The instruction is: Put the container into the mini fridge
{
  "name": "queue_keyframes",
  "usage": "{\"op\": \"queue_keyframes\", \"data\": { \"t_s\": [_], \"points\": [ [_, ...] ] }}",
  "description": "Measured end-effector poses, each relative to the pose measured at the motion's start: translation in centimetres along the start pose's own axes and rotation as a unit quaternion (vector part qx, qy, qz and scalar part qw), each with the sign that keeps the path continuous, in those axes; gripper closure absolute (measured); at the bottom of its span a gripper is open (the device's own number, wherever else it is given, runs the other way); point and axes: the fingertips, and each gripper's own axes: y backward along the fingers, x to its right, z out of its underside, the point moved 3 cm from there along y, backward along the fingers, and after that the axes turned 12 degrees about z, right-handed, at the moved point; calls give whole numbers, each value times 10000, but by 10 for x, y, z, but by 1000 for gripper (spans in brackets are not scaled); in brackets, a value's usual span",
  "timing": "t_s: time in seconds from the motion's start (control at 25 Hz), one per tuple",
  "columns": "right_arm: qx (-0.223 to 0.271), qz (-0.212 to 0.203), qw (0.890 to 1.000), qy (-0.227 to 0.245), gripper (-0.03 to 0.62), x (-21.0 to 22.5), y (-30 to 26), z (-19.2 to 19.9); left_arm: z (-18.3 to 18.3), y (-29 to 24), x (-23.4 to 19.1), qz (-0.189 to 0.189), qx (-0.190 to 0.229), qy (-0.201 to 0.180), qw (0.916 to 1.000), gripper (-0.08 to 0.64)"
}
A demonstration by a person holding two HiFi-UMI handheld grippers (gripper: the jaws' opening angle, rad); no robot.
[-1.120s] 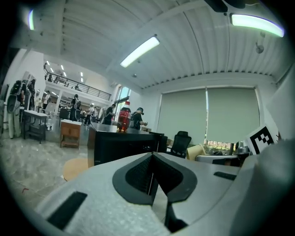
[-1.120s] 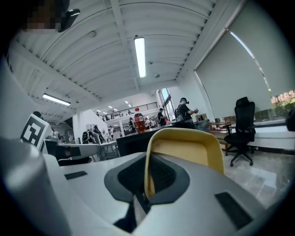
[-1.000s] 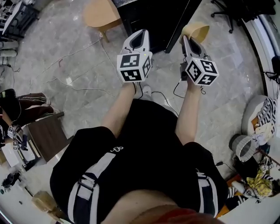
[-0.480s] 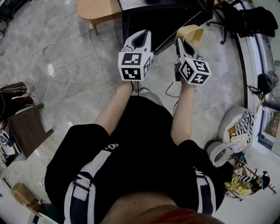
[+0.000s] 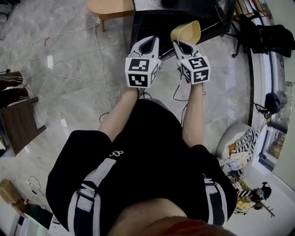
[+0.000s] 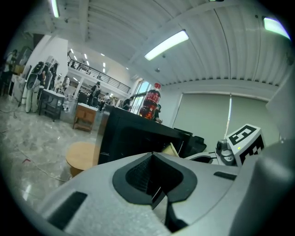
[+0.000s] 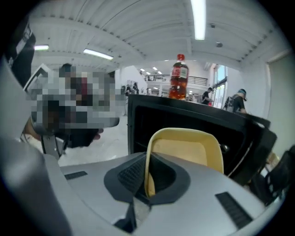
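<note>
My right gripper (image 5: 180,45) is shut on the rim of a yellow container (image 5: 186,32), which it holds out in front of the black mini fridge (image 5: 175,16). In the right gripper view the container (image 7: 184,154) stands on edge between the jaws, with the fridge's dark open cavity (image 7: 184,124) right behind it and its door (image 7: 256,138) swung out to the right. My left gripper (image 5: 146,45) is beside it, shut with nothing in it; its own view faces the fridge (image 6: 138,138).
A red-capped cola bottle (image 7: 178,78) stands on top of the fridge. A round wooden stool (image 5: 110,7) sits left of the fridge. Cables (image 5: 69,73) trail over the marble floor. A black office chair (image 5: 272,37) is at the right.
The person has stepped closer to the fridge. The right gripper with the yellow container has swung left, towards the fridge opening, closing up on the left gripper.
</note>
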Motion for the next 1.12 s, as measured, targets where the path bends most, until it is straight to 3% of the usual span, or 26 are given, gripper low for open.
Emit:
{"op": "queue_keyframes", "data": {
  "t_s": [0.12,0.32,0.56,0.68,0.8,0.96,1.04,1.12],
  "points": [
    [-193,-529,9924,1093,575,-15,-19,-7,-8,8,-10,-182,146,14,9997,551],
    [-428,-1364,9620,2325,575,-31,-51,-15,-17,36,-47,-680,419,222,9966,551],
    [-694,-1531,9240,3435,575,-41,-83,-7,-15,75,-75,-1092,665,378,9911,551],
    [-793,-1478,8971,4087,575,-41,-96,0,-14,87,-84,-1175,721,400,9896,551],
    [-828,-1567,8789,4428,574,-39,-100,2,-13,92,-90,-1251,745,443,9883,551],
    [-807,-1304,8702,4682,572,-28,-107,-3,-15,94,-91,-1275,796,486,9874,551],
    [-698,-889,8752,4704,557,-20,-111,-9,-17,91,-89,-1215,820,478,9880,551],
    [-569,-547,8878,4533,544,-14,-111,-14,-18,87,-86,-1132,823,478,9890,551]
  ]
}}
